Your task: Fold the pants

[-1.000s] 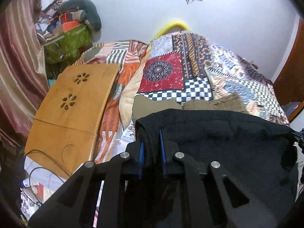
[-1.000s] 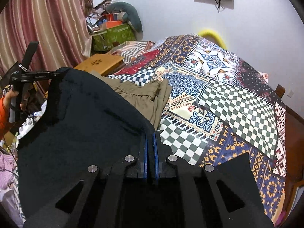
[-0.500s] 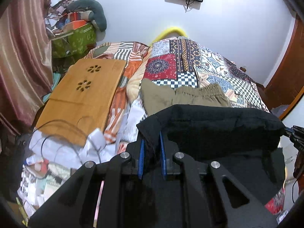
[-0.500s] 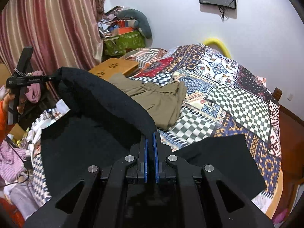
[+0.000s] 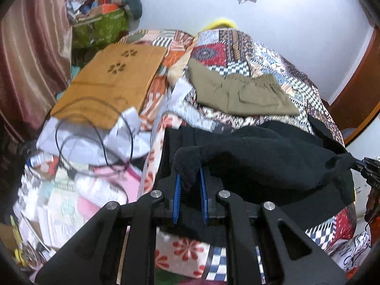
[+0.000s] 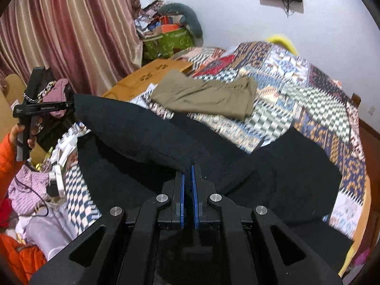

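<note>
The black pants hang stretched between my two grippers above the near edge of the bed. My left gripper is shut on one corner of the black cloth. My right gripper is shut on the other corner of the black pants. The lower part of the pants drapes on the patchwork bedspread. The left gripper also shows at the left of the right wrist view; the right gripper shows at the right edge of the left wrist view.
Olive pants lie on the bed beyond the black ones. A wooden lap table lies to the left. Cables, papers and clothes clutter the bed's left side. A curtain and a green bag stand behind.
Both grippers have pulled back and lowered with the black pants. The cloth has sagged between them, and more of the bed and olive pants shows.
</note>
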Motion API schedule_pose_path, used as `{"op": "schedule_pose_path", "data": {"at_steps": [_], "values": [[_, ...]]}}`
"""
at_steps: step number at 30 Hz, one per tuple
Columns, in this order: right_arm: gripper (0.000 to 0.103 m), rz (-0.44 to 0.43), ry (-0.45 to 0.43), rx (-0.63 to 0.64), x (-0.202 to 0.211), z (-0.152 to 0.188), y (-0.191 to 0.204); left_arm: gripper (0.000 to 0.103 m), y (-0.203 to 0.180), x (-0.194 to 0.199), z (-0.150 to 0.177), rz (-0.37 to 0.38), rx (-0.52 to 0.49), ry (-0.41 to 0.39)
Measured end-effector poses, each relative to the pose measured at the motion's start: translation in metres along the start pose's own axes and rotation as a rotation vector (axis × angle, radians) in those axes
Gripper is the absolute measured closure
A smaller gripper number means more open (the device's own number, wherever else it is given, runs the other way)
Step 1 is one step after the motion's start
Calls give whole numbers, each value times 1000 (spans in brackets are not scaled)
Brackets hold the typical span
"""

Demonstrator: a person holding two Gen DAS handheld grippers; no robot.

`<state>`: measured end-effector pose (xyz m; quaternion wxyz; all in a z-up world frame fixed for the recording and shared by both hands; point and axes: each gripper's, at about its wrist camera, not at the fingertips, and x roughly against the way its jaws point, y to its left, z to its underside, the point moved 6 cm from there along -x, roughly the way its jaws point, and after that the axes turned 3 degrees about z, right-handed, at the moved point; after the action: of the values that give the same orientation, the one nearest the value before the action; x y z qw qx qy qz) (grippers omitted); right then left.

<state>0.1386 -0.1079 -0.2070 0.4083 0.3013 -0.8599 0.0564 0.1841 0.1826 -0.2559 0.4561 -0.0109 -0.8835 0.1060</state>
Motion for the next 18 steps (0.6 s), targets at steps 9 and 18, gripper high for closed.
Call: {"op": "schedule_pose_path", "data": {"at_steps": [9, 18], "values": [[98, -22, 93, -42, -17, 42, 13, 89, 14, -34, 57, -47, 12, 115], [98, -11, 120, -56, -17, 48, 14, 89, 17, -30, 68, -67, 17, 129]]}}
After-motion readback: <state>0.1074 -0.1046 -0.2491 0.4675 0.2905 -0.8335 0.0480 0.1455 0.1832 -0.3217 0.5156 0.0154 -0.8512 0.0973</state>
